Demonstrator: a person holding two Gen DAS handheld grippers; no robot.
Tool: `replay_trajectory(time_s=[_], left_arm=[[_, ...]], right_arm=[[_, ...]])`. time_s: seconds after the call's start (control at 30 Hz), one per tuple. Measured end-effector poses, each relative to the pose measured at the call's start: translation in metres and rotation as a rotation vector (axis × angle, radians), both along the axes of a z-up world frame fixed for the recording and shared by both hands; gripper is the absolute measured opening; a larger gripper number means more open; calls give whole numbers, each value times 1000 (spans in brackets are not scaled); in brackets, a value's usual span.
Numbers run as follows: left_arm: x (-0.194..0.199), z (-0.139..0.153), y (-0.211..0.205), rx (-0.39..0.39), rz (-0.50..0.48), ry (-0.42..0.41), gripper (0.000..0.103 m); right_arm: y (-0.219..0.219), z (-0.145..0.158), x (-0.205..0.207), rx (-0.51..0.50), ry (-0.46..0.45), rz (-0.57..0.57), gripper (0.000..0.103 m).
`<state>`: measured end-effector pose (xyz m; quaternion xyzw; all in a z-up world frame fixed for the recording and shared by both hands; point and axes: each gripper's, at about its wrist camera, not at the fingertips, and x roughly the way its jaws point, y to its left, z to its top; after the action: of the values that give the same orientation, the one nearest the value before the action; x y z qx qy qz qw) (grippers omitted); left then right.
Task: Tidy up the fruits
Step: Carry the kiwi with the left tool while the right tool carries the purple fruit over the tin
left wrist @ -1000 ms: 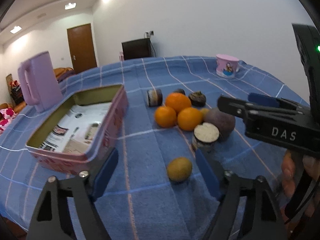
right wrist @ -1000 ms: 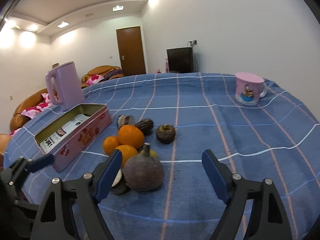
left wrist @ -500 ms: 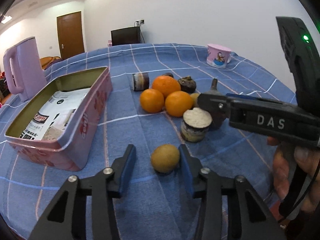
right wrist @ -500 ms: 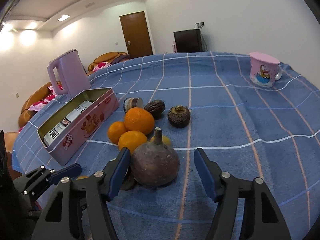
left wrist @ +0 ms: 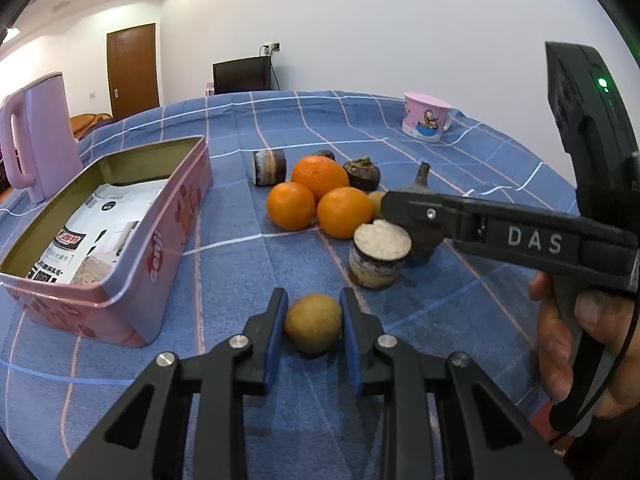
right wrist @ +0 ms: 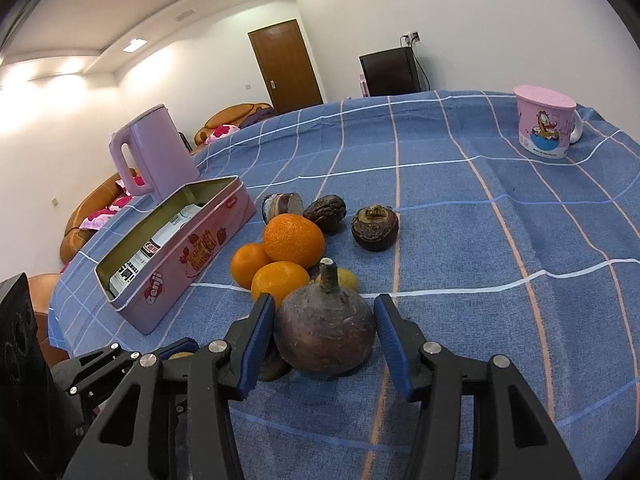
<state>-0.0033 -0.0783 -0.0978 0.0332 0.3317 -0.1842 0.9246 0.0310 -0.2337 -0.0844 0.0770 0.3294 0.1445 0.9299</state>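
Closing on both sides at once, the two tongs have each been brought round a separate fruit, presumably so that two pieces can be lifted in one go. The left gripper (left wrist: 313, 326) is clamped on a small yellow-brown fruit (left wrist: 313, 323), both blue pads pressed to its flanks while it rests on the tablecloth (left wrist: 460, 152). The right gripper (right wrist: 325, 330) has just been closing round a large purple-brown fruit (right wrist: 325, 334) with a stub of stalk; its left pad appears to touch the skin, a sliver of gap seems to remain at the right pad, so a firm grip cannot be confirmed. "DAS" is printed in white on that gripper's body, seen in the left wrist view, held by a hand (left wrist: 560, 344).

Outward from the left gripper, a cut fruit section (left wrist: 379, 254) stands at one o'clock, white face up. Three oranges (left wrist: 320, 196) are heaped at twelve o'clock, with dark wrinkled fruits behind them, all loose and still unsorted.

A pink tin (left wrist: 120, 216) lies open at ten o'clock, probably as the destination; "Genji" is lettered on its side, and printed papers inside are too small to be read. A lilac kettle (left wrist: 36, 136) stands beyond it, and a pink cartoon mug (left wrist: 426, 118) at one o'clock, far back.
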Motion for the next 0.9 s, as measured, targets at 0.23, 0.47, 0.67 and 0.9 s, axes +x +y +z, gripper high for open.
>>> replay_trajectory(time_s=[0.23, 0.47, 0.67, 0.9], left_arm=[[-1, 6, 4, -4, 34, -39, 28], [-2, 16, 8, 10, 70, -95, 28], [-2, 24, 13, 11, 96, -128, 28], [-1, 31, 17, 6, 119, -149, 28]], right_arm=[[-3, 4, -7, 10, -52, -7, 53], [0, 9, -12, -7, -103, -9, 53], [0, 10, -16, -14, -127, -4, 53], [1, 11, -20, -18, -154, -1, 53]])
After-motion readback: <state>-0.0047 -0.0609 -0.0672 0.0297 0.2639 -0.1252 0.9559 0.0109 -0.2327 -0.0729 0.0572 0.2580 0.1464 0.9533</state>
